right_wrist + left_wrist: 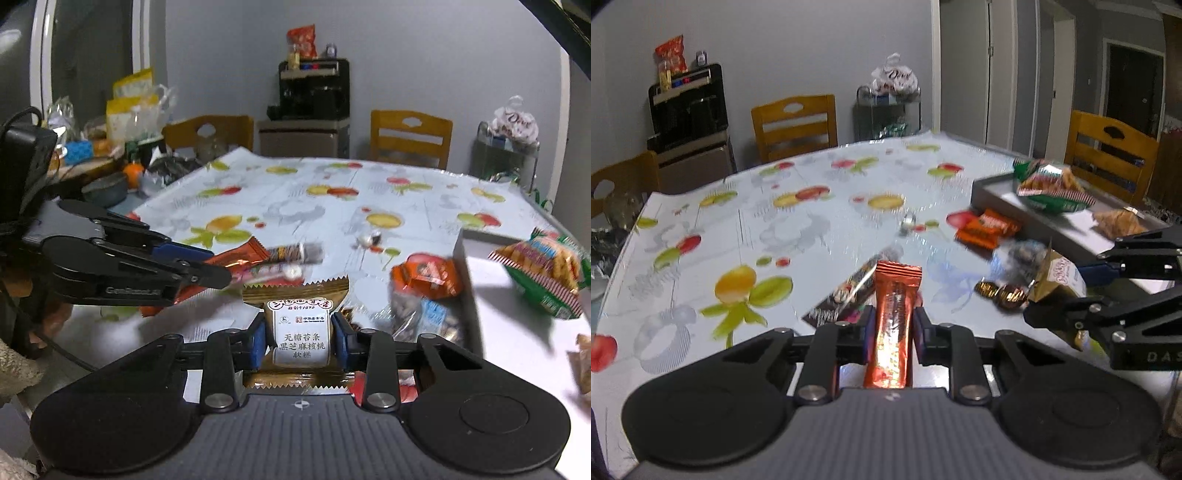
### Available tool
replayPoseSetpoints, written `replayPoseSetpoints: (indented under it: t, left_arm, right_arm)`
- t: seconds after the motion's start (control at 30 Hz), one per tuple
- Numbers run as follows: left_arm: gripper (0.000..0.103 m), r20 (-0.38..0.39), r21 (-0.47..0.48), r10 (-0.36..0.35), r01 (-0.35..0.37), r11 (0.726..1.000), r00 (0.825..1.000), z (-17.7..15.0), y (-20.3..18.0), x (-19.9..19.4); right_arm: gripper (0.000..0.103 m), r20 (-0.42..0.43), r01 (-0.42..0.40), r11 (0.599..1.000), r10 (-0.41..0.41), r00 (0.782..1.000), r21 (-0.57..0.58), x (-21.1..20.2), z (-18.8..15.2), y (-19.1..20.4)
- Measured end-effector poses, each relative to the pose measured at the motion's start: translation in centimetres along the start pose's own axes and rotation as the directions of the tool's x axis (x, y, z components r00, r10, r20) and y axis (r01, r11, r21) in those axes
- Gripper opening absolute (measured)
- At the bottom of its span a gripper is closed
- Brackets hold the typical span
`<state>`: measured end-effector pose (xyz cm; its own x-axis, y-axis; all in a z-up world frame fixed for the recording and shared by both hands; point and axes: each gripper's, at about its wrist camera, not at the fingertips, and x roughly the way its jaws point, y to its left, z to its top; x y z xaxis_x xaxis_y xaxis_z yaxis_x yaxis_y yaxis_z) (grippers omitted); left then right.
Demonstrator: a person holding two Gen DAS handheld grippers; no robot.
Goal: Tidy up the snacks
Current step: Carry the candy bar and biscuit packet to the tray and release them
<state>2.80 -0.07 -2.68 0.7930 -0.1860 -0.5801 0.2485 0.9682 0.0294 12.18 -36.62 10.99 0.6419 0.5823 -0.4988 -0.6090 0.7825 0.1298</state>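
In the left wrist view my left gripper (894, 328) is shut on an orange foil snack bar (895, 295), which stands up between the blue pads above the fruit-print tablecloth (775, 229). To its right my right gripper (1067, 286) grips a gold-and-white packet (1058, 278). The right wrist view shows that packet (301, 332) clamped by my right gripper (301, 341). At the left there, my left gripper (218, 266) holds the orange bar (243, 256). A grey tray (997, 192) at the right contains a green chips bag (1052, 188).
Loose on the cloth are a long dark packet (857, 291), orange packets (988, 229), gold-wrapped sweets (1001, 291) and a small silver candy (908, 223). Wooden chairs (794, 125) ring the table. A cluttered side table (96, 162) stands at the left in the right wrist view.
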Motion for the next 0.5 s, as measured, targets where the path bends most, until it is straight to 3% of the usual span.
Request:
replayPoseSetpoints:
  t: [0.27, 0.5]
  left_arm:
    - [0.019, 0.042, 0.038, -0.041, 0.040, 0.998, 0.998, 2.5, -2.4, -1.0]
    - [0.019, 0.046, 0.095, -0.124, 0.119, 0.988, 0.991, 5.0, -6.1, -0.1]
  right_arm:
    - [0.037, 0.045, 0.048, 0.998, -0.050, 0.998, 0.047, -2.1, 0.3, -3.0]
    - [0.037, 0.081, 0.120, 0.988, -0.128, 0.988, 0.097, -4.7, -0.4, -6.7]
